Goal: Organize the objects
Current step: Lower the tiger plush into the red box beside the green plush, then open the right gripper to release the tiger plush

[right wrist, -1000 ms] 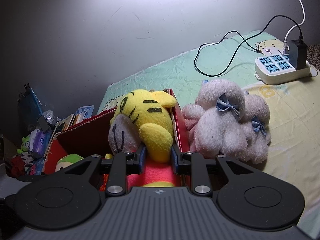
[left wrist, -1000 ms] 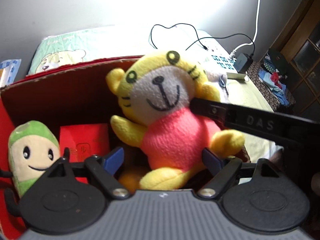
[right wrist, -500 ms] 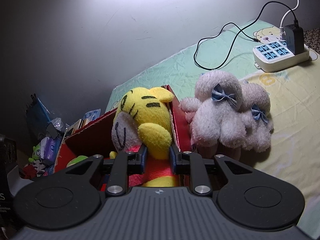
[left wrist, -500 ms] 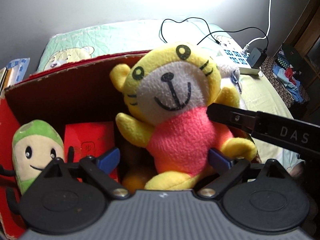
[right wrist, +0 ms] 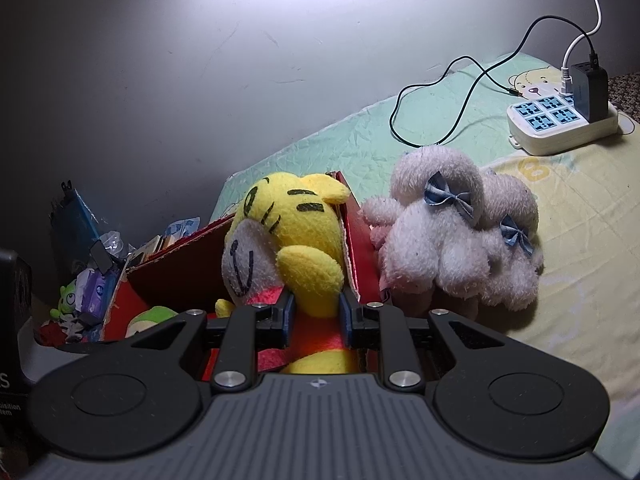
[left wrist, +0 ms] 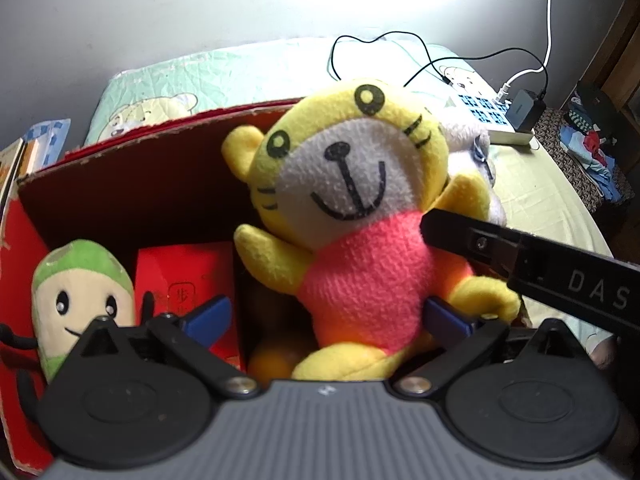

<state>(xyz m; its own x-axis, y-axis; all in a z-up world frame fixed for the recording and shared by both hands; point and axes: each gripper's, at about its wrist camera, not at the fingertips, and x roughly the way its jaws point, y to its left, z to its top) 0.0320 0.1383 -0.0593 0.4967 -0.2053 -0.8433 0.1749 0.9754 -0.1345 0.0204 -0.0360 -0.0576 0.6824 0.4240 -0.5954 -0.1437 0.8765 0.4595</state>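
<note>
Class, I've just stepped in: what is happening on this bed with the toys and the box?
A person is tidying plush toys into a red box with two handheld grippers. The right gripper is shut on an arm of the yellow tiger, which sits upright in the box. The left gripper hangs open in front of the tiger. A green plush is in the box too; a white plush lies outside on the bed.

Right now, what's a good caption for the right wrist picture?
Right gripper pinches yellow tiger plush's arm over red box.
</note>
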